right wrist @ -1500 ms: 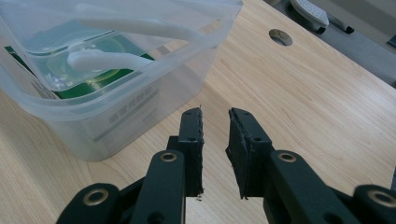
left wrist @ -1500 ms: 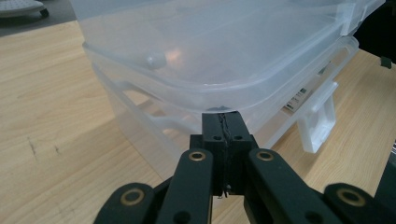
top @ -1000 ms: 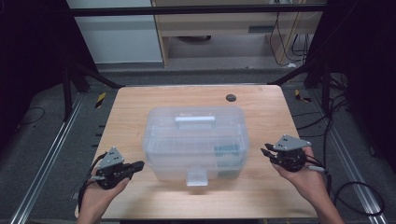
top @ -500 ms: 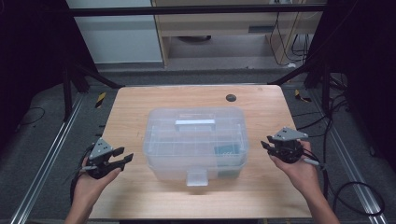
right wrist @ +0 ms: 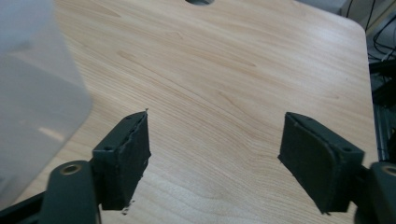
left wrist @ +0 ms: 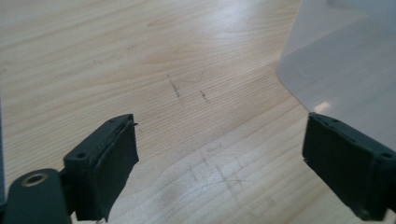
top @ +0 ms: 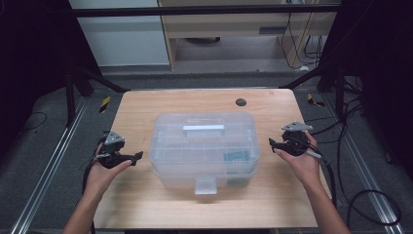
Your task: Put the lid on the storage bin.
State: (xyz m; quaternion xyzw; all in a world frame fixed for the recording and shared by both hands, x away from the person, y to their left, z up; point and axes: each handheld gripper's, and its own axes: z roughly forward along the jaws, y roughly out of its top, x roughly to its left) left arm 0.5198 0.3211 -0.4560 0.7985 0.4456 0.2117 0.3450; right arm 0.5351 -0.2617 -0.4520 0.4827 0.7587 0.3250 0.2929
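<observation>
Two hand-held grippers flank my clear lidded box (top: 204, 148) at desk (top: 146, 105) centre: the left hand-held gripper (top: 138, 155) sits at its 9 o'clock, the right hand-held gripper (top: 271, 142) at 3, about equally near. Both have just been opening, jaws spread, nothing between. The box's long axis runs 9 to 3. Its contents blur through the plastic.

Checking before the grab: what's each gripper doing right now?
Left gripper: open, jaws just widened, holding nothing, beside the clear plastic box.
Right gripper: open, jaws just widened, holding nothing.
</observation>
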